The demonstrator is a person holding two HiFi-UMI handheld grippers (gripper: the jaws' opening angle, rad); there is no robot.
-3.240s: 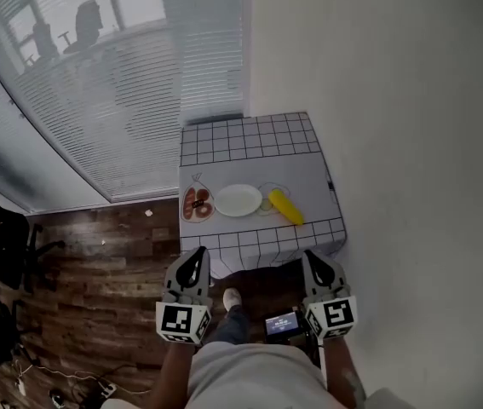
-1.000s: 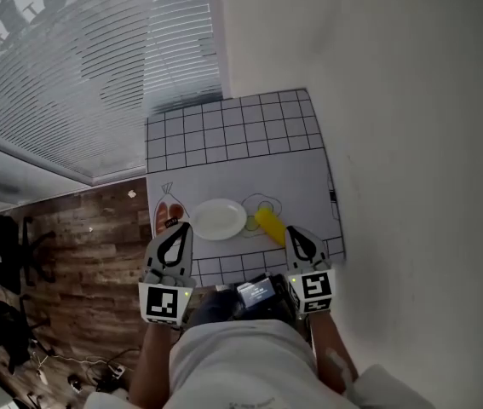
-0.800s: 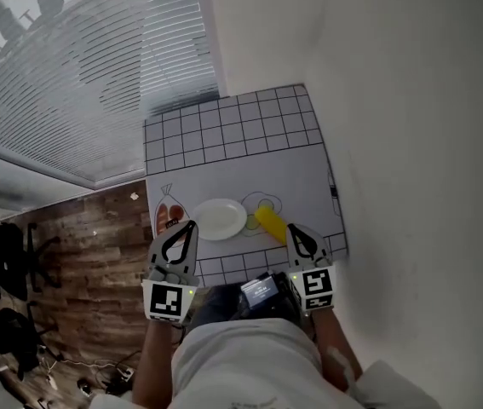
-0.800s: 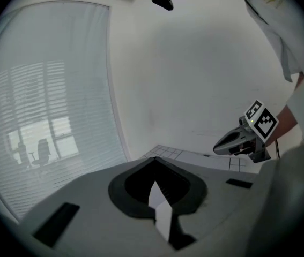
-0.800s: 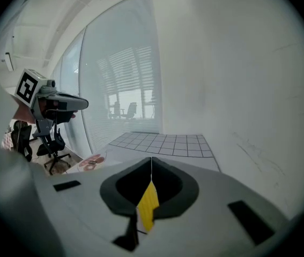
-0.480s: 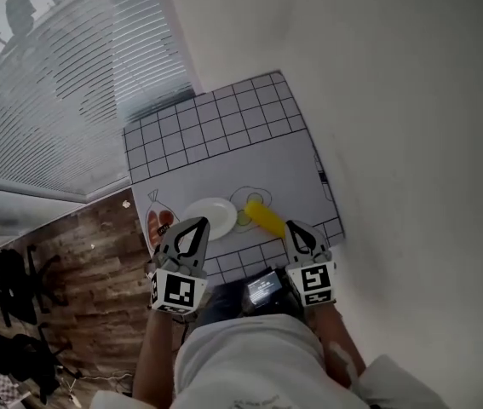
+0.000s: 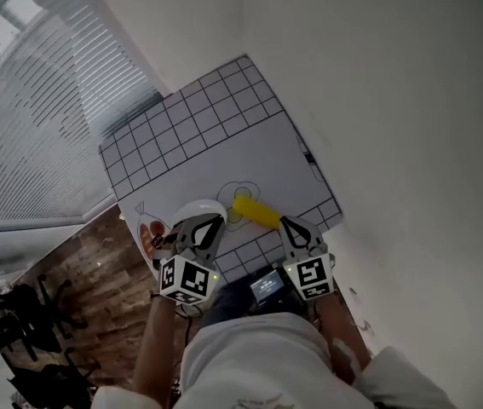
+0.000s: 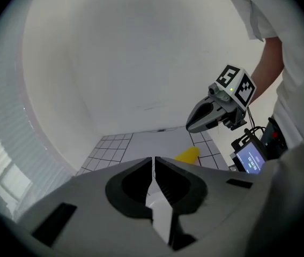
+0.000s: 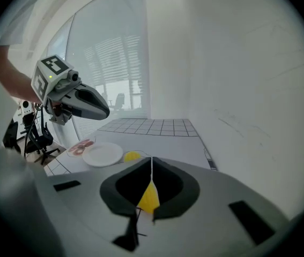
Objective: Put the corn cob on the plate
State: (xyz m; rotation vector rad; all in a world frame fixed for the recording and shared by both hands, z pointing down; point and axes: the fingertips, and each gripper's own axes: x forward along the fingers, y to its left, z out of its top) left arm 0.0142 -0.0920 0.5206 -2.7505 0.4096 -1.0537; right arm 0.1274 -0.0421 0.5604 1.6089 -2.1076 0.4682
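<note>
As it lies flat, the corn cob [image 7: 255, 212] looks bright yellow.

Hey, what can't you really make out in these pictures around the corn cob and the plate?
Head view: the near edge of the plate lies under the left gripper.
Head view: the red item beside it is too small to name.
Left gripper view: only one end of the corn cob shows above that gripper's body.
Right gripper view: only a yellow sliver of it shows through that gripper's body.

Steep overhead view; table [image 7: 250, 147] shared throughout.
</note>
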